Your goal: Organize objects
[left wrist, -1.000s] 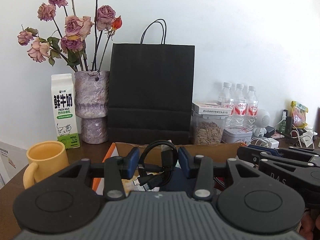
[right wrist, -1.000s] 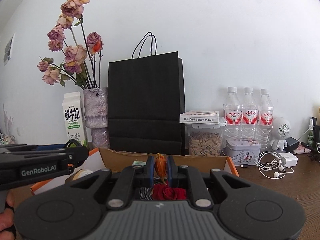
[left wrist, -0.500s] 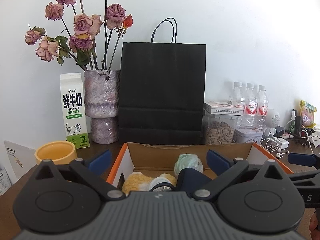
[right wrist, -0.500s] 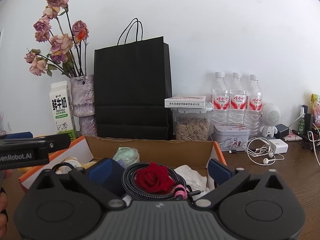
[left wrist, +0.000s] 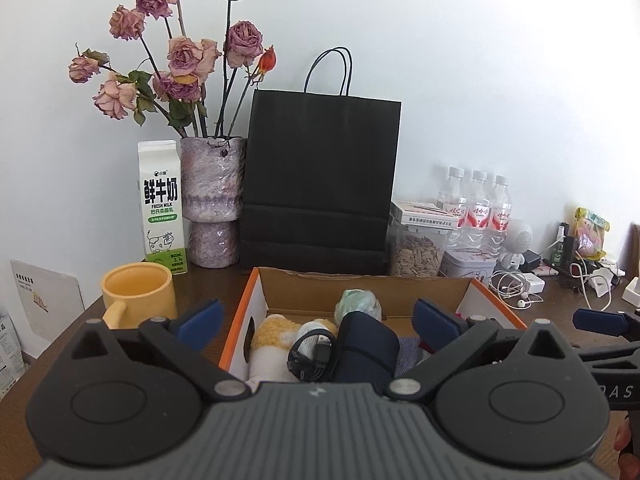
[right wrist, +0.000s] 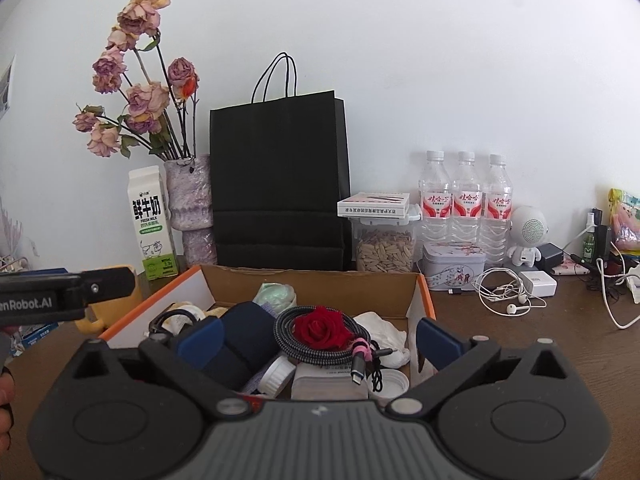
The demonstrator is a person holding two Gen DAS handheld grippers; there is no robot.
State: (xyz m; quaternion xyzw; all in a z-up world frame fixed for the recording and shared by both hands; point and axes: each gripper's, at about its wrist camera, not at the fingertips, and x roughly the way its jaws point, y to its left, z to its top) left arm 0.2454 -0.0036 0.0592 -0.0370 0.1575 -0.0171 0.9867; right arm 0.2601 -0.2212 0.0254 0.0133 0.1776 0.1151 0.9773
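**Both tongs released above a full cardboard box**

Your left gripper [left wrist: 318, 322] hangs with its blue-padded fingers spread wide and nothing between them; your right gripper [right wrist: 320, 338] is released the same way, holding nothing.

The things you are sorting lie in the cardboard box [right wrist: 316, 282], which has an orange rim and sits on the dark wooden table [right wrist: 520, 344], just in front of the black paper bag [right wrist: 280, 184]. A red rose [right wrist: 320, 326] rests on top of a coiled braided cable [right wrist: 288, 334], whose plug end, bound by a pink tie, points toward the near right. To the left of the coil lies a dark blue pouch [left wrist: 366, 346]. Against the pouch's left side sits a small black cable [left wrist: 314, 356], bundled up, with a yellow and white fluffy item [left wrist: 272, 340] further left. A pale green ball [left wrist: 356, 304] sits at the far wall of the box. Crumpled white paper [right wrist: 380, 326] fills the right side, and a white lid [right wrist: 276, 374] shows near the front.

Left of the box stands a yellow mug [left wrist: 138, 292], with a milk carton [left wrist: 162, 206] behind it.
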